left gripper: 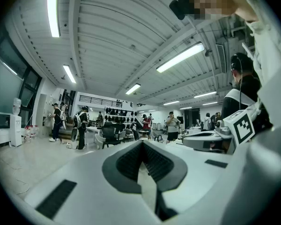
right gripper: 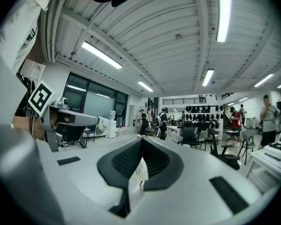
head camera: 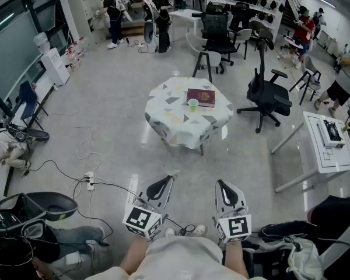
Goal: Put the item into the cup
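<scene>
So both grippers are hanging close in front of the person's body right now, with nothing in either one. The left gripper (left gripper: 142, 143) is showing its jaws pressed together at the tips with nothing between them. The right gripper (right gripper: 142, 141) is doing the same, jaws closed up tip to tip and empty. The small pale green cup (head camera: 193, 103) is sitting well ahead of both sets of jaws, roughly in line with the gap between the two grippers. It's standing upright on a low surface draped in a white cloth with grey and yellow triangles (head camera: 184, 130). A dark red hardcover book (head camera: 203, 97) is lying flat just beside the cup, on the right jaws' side. A black office chair (head camera: 268, 95) is standing further out past the right jaws, and a white power strip (head camera: 90, 181) is lying on the glossy grey floor (head camera: 105, 127) off to the outside of the left jaws
</scene>
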`<state>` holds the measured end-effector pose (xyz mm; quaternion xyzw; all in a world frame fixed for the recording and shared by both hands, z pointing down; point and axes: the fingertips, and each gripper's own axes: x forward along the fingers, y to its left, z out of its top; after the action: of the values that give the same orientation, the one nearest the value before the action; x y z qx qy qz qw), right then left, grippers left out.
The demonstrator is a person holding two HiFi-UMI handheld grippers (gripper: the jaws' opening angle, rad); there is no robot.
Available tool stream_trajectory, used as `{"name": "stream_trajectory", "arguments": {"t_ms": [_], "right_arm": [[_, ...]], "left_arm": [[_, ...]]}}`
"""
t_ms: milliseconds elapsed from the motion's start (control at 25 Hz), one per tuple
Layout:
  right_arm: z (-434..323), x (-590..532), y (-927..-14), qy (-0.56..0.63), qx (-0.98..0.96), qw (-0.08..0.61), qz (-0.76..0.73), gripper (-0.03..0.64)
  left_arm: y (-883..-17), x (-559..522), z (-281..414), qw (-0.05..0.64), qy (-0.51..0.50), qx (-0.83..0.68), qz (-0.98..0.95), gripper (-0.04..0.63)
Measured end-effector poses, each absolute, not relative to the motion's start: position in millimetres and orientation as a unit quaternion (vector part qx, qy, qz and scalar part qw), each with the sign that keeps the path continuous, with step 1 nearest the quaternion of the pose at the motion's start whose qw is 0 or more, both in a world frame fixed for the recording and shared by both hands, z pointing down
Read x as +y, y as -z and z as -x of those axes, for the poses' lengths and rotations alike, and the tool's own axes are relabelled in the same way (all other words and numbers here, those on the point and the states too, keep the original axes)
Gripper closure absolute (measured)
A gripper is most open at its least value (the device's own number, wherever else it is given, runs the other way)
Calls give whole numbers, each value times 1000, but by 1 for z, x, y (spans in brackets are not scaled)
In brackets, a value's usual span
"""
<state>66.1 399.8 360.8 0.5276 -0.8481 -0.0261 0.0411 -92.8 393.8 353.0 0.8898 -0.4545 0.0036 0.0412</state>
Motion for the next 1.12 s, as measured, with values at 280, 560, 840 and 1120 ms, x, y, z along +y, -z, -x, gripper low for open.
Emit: {"name": "stream_trajectory", "arguments": {"t_ms": [280,560,840,1120], "right_arm": [[-21,428,-368,22,-840,58,-539,611],[7,438,-369,25,-830,56,-555,609],[24,431,-373,26,-828,70,-555,611],[26,403,-372,31,-831,67,-552,611]], "left_arm": [[-357,417,137,51,3,-442,-896,586],[-360,424,162,43,8,-434,-900,586],[-364,413,174,44,11,-426,-904,586],[-370,388,174,45,10,-430,-902,586]]}}
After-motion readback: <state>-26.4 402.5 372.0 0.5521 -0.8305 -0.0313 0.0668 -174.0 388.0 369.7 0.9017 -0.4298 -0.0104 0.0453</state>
